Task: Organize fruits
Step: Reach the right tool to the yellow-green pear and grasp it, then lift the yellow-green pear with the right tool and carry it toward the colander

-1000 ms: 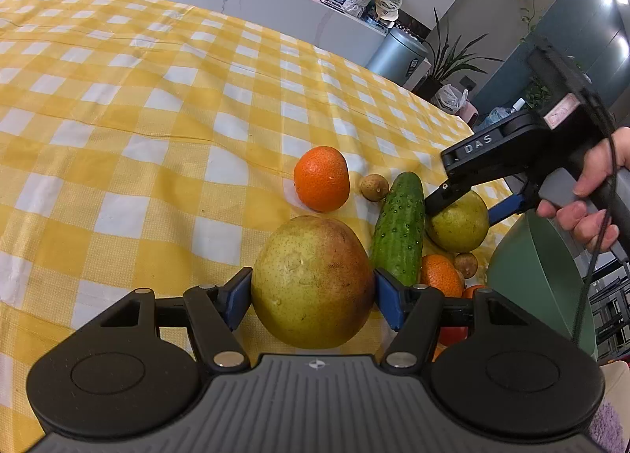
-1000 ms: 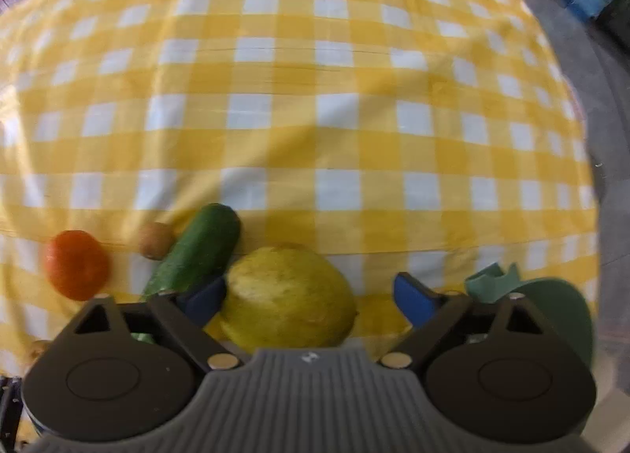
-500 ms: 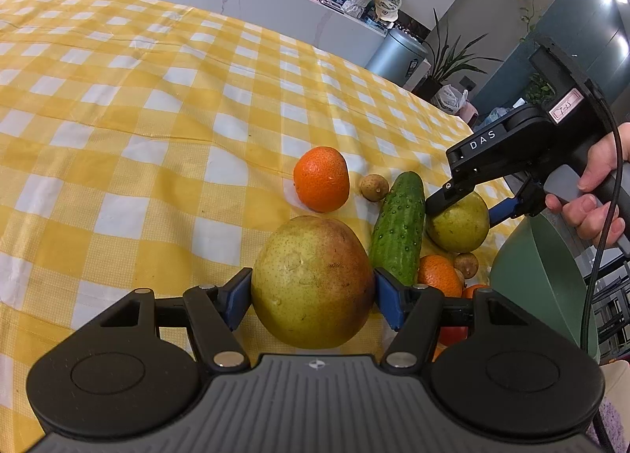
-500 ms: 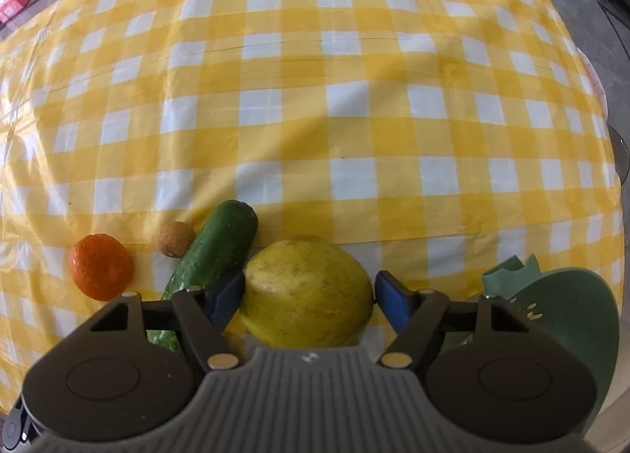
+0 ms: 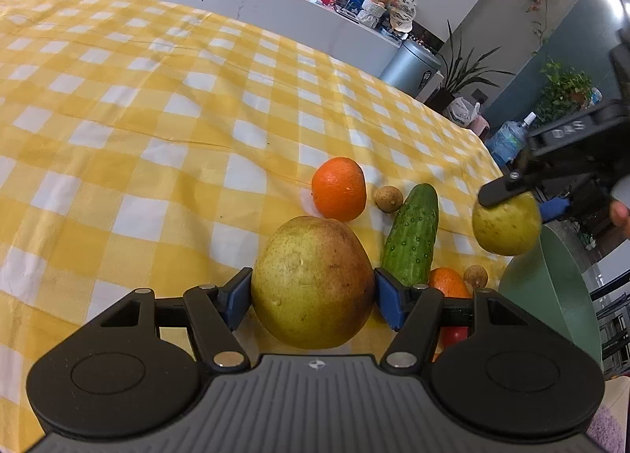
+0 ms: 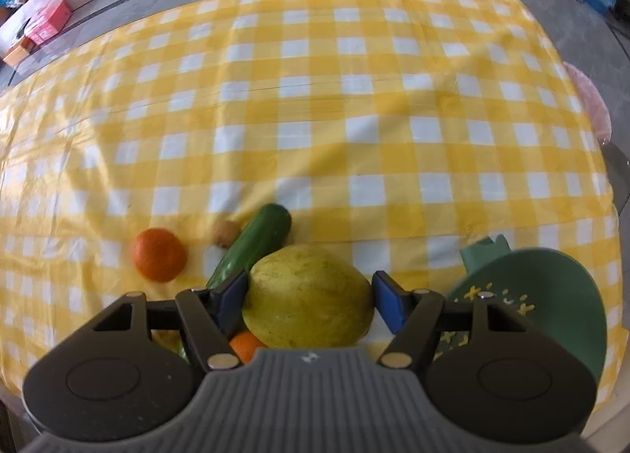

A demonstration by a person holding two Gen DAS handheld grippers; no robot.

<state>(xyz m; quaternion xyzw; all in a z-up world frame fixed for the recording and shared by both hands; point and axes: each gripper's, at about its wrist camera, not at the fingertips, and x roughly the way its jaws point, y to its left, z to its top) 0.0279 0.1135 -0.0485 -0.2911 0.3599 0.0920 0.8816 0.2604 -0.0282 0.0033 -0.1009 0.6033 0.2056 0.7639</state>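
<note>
The right gripper (image 6: 309, 297), jaws having just closed on the firm, smooth yellow-green pear (image 6: 308, 297), holds it above the green colander (image 6: 551, 295). The left gripper (image 5: 313, 297) clamps the heavier russet-blushed pear (image 5: 313, 281) widthwise at the desk.

- A table with a yellow and white checked cloth (image 6: 354, 106).
- An orange (image 5: 338, 189) lies on it.
- A small brown fruit (image 5: 388, 199) sits just beside the orange.
- A green cucumber (image 5: 413, 234) lies near them.
- A green bowl (image 6: 551, 295) sits at the edge.
</note>
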